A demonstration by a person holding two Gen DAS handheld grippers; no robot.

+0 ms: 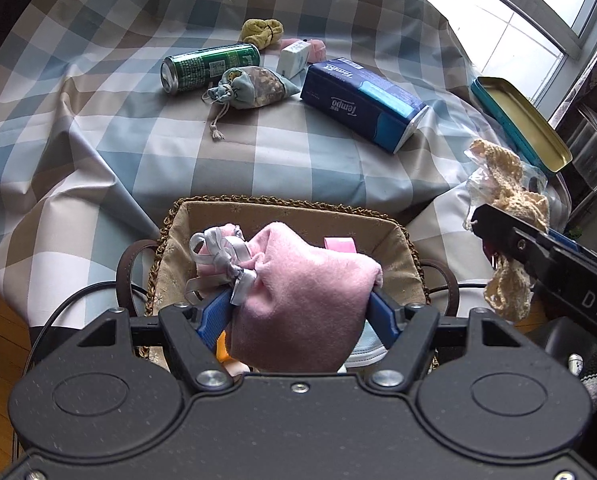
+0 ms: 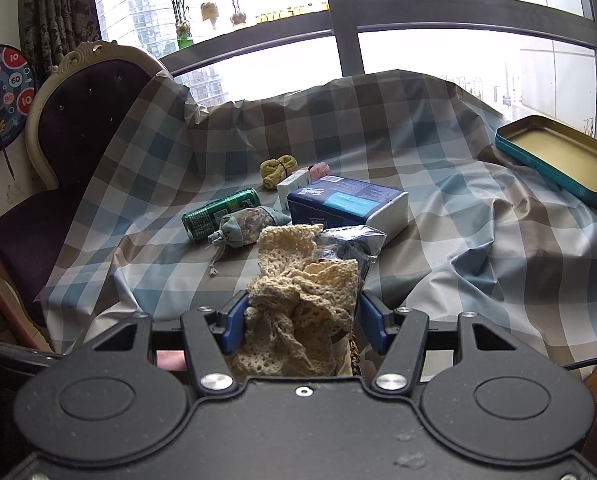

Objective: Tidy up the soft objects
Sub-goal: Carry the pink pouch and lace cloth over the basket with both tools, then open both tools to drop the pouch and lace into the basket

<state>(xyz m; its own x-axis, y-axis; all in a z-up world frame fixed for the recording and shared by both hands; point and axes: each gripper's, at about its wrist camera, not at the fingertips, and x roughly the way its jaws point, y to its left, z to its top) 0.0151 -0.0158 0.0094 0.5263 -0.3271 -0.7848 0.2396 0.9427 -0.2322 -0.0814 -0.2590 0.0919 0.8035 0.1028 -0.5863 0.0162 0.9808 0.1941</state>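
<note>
My left gripper (image 1: 300, 304) is shut on a pink felt drawstring pouch (image 1: 306, 284) with a silver ribbon, held over a lined wicker basket (image 1: 282, 210) at the table's near edge. The basket holds a pink item and other soft pieces under the pouch. My right gripper (image 2: 302, 320) is shut on a cream crochet cloth (image 2: 298, 300) in a clear plastic wrap; it also shows in the left wrist view (image 1: 510, 200), right of the basket. On the checked tablecloth lie a patterned drawstring pouch (image 1: 250, 84), a yellow rolled cloth (image 1: 262, 32) and a pink soft item (image 1: 316, 50).
A green can (image 1: 210, 66) lies on its side beside the patterned pouch. A blue Tempo tissue pack (image 1: 362, 104) and a small white box (image 1: 294, 58) lie mid-table. An open teal tin (image 1: 518, 120) sits at the right edge. A padded chair (image 2: 78, 140) stands left.
</note>
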